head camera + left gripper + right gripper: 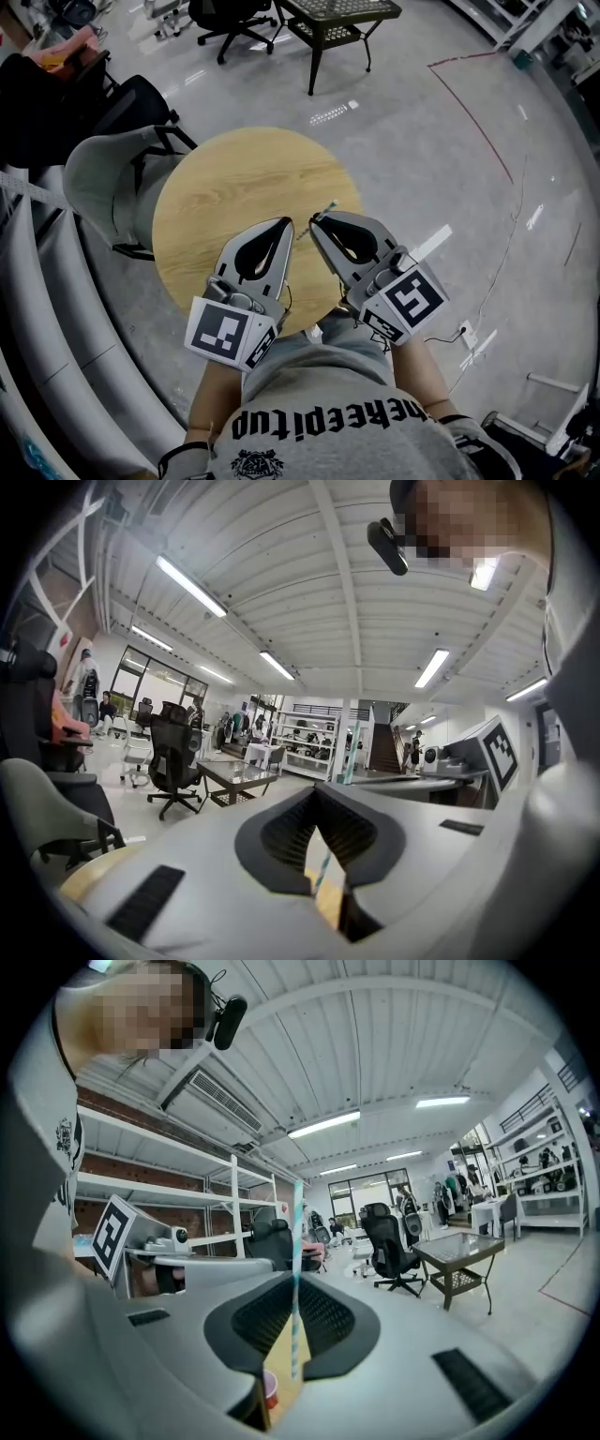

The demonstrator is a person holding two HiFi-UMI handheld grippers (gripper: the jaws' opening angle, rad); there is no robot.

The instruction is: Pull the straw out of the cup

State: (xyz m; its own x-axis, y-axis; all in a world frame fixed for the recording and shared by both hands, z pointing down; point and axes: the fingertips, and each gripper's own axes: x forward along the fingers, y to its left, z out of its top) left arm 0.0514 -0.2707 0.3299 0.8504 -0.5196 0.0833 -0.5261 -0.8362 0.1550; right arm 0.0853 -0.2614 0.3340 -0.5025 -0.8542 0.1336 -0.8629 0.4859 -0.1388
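A thin white-and-teal striped straw (296, 1241) stands upright between the jaws of my right gripper (295, 1283), which is shut on it. In the head view the straw's tip (329, 207) pokes out beside the right gripper (315, 223), above the round wooden table (225, 187). A small red cup (270, 1389) shows low between the right jaws, under the straw's lower end; the head view hides it. My left gripper (286, 223) hovers just left of the right one, its jaws together at the tips with nothing in them. The straw (322, 866) shows through the left gripper (317, 803).
A grey chair (103, 187) stands against the table's left side, and a grey curved bench (56, 309) runs along the left. A black metal table (337, 23) and an office chair (230, 19) stand farther off on the floor. The person's legs are at the table's near edge.
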